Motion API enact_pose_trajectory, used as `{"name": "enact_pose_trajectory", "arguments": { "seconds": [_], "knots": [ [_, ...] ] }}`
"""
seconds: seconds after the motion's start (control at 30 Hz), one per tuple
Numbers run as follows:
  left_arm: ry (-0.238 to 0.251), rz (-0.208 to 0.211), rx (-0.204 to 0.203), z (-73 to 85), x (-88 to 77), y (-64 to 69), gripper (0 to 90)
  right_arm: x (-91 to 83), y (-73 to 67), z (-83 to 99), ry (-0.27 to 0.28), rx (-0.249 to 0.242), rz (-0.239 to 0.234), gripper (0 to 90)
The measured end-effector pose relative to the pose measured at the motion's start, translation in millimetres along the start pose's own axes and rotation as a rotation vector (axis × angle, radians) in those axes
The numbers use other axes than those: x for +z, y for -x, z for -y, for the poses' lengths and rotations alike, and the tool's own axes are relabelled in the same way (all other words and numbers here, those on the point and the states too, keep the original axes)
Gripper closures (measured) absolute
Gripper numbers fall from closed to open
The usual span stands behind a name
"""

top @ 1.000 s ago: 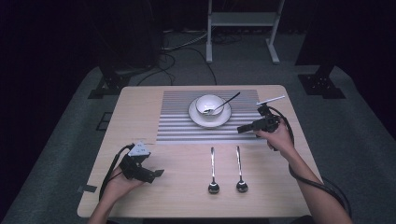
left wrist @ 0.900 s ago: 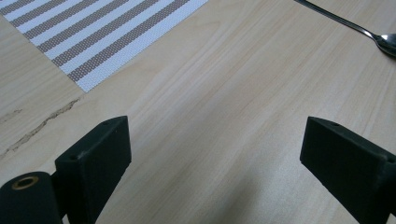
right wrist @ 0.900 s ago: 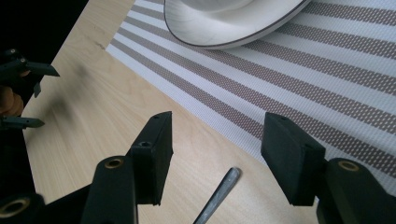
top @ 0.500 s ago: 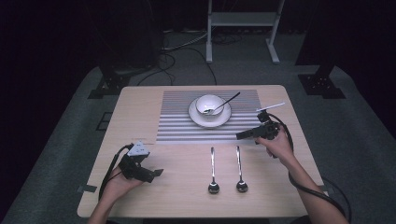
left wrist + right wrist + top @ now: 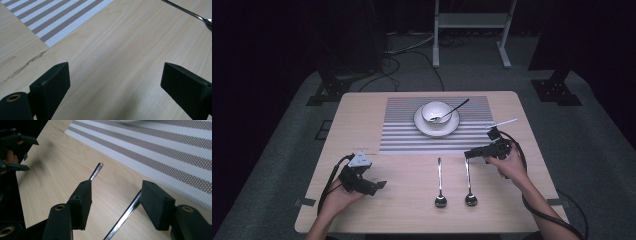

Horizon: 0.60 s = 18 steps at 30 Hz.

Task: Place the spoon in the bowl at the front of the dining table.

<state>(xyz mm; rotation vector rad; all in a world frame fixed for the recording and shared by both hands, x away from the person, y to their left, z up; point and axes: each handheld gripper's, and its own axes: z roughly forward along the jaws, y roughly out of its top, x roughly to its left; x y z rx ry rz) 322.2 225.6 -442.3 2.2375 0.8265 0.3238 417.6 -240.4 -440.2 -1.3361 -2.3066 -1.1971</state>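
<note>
Two metal spoons lie side by side on the wooden table, bowls toward me: the left spoon [image 5: 439, 182] and the right spoon [image 5: 469, 180]. My right gripper [image 5: 468, 154] hovers low over the top of the right spoon's handle [image 5: 125, 216], jaws open. The handle runs up between the jaws, close to the right one. The left spoon's handle tip [image 5: 96, 171] shows beyond the left jaw. My left gripper [image 5: 379, 186] rests open at the table's near left over bare wood, and its own view [image 5: 115, 72] shows nothing between its jaws.
A striped placemat [image 5: 402, 135] lies at the table's far middle. On it stands a white plate [image 5: 419, 125] with a bowl [image 5: 435, 111] and a third spoon [image 5: 454, 107] leaning in it. A grey carpet surrounds the table.
My right gripper has moved from over the placemat's right edge toward me and down, to the top of the right spoon's handle. The left gripper has stayed in place.
</note>
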Motion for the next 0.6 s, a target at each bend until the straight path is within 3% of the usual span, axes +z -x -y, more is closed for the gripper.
{"name": "enact_pose_trajectory", "arguments": {
  "seconds": [0.6],
  "knots": [
    [0.009,0.000,-0.001,-0.4,-0.7,0.2,7.7,-0.1,-13.5,41.6,0.020,-0.016,-0.026,39.9]
  ]
}}
